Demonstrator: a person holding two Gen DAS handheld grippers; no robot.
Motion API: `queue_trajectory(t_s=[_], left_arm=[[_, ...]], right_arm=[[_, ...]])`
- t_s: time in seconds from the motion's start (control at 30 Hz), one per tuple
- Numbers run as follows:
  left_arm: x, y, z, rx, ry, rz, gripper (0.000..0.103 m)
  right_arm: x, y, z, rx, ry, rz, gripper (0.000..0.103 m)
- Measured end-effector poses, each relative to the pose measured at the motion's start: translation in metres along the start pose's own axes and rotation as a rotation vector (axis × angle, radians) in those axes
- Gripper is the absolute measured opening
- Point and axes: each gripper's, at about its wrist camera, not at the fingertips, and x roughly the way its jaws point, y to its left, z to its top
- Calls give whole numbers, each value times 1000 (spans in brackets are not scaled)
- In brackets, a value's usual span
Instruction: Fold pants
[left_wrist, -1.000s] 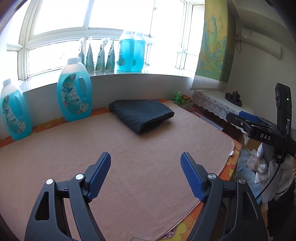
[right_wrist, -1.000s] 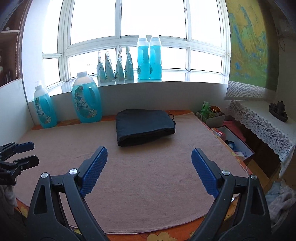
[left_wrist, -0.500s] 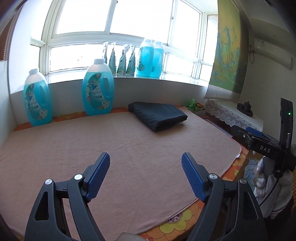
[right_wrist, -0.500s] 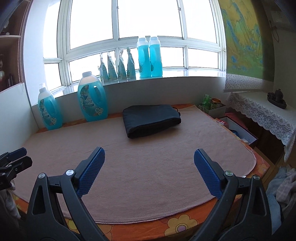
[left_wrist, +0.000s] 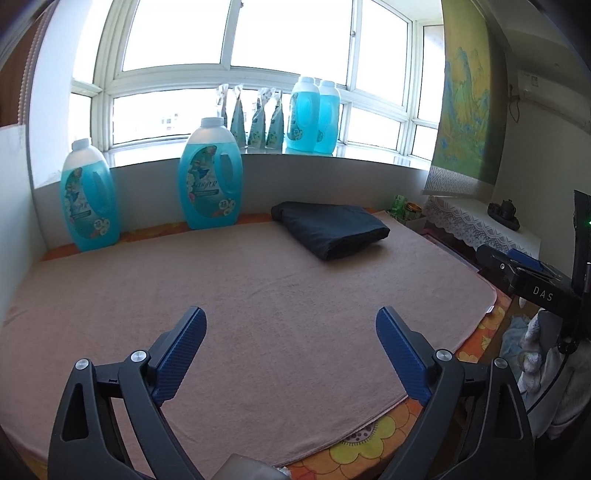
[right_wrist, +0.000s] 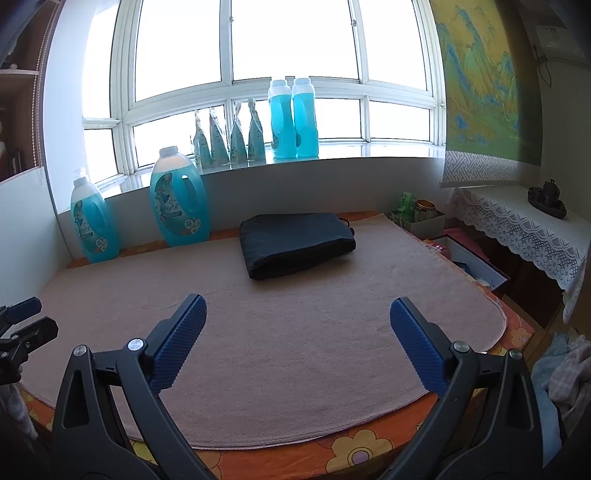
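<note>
The dark folded pants (left_wrist: 332, 230) lie as a neat rectangle at the far side of the pink towel mat (left_wrist: 258, 280), near the wall under the window. My left gripper (left_wrist: 290, 317) hovers over the near part of the mat, well short of the pants. Its jaws are opening and nothing is between them. In the right wrist view the pants (right_wrist: 295, 243) lie straight ahead. My right gripper (right_wrist: 298, 304) stands wide open and empty above the mat (right_wrist: 332, 306). The left gripper (right_wrist: 31, 318) shows at that view's left edge.
Two large blue detergent bottles (left_wrist: 90, 195) (left_wrist: 210, 177) stand against the wall left of the pants. More bottles and pouches (right_wrist: 291, 118) line the sill. A lace-covered side table (right_wrist: 517, 221), open boxes (right_wrist: 469, 258) and a heap of laundry (right_wrist: 561, 369) lie to the right.
The left wrist view has swung to the left, so the bottles and pants now sit further right in it. The left jaws have spread wider. The right view has shifted only slightly.
</note>
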Motion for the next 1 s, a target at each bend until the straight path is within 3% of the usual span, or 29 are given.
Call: queue_trajectory(t_s=[0.27, 0.37, 1.0], left_arm=[[-2, 0, -1, 11, -1, 15, 94], [-1, 1, -1, 3, -2, 23, 101], [1, 7, -3, -25, 13, 40, 101]], right_arm=[[-1, 2, -1, -6, 1, 1, 101], [-3, 4, -1, -4, 1, 4, 102], [-3, 10, -3, -11, 1, 12, 102]])
